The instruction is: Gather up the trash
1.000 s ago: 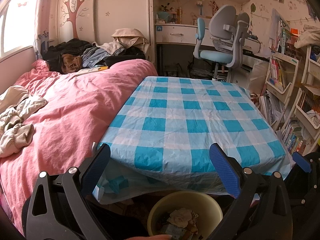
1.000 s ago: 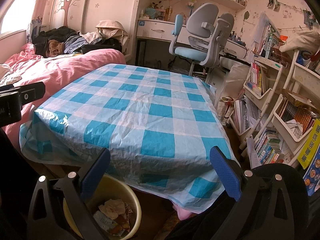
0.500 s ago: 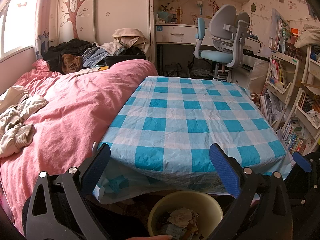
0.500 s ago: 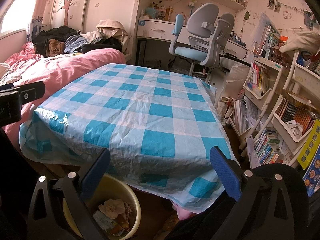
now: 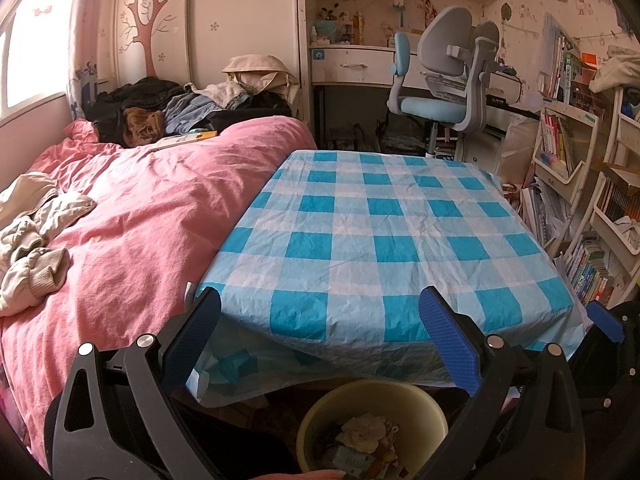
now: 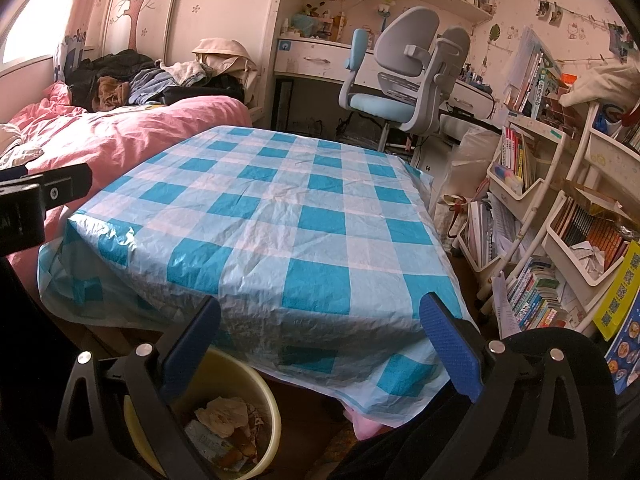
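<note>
Bedroom, low table edge. Nearest: left gripper [image 5: 320,344] and right gripper [image 6: 320,344], jaws wide apart, holding nothing. Below: round yellow plastic bin [image 6: 264,400] with crumpled paper trash [image 6: 224,410]. Beyond: blue-checked plastic tablecloth [image 6: 280,220], bare. Risk: snagging cloth overhang, tipping bin.

Tablecloth [image 5: 384,240] ahead of both finger pairs: bright blue and pale blue-white check, glossy. Duvet [image 5: 132,220] left of the left fingers: pink, plain, with cream clothes [image 5: 32,248] on it. Bin [image 6: 256,404] below the fingers: pale yellow, holding beige crumpled paper [image 6: 224,410] and printed wrappers. Finger pads [image 5: 448,344]: dark blue, ribbed; gripper frames black. Desk chair [image 6: 400,76] beyond the far table edge: grey back, light blue seat. Wall decal: pink-brown tree [image 5: 146,20] on cream.
</note>
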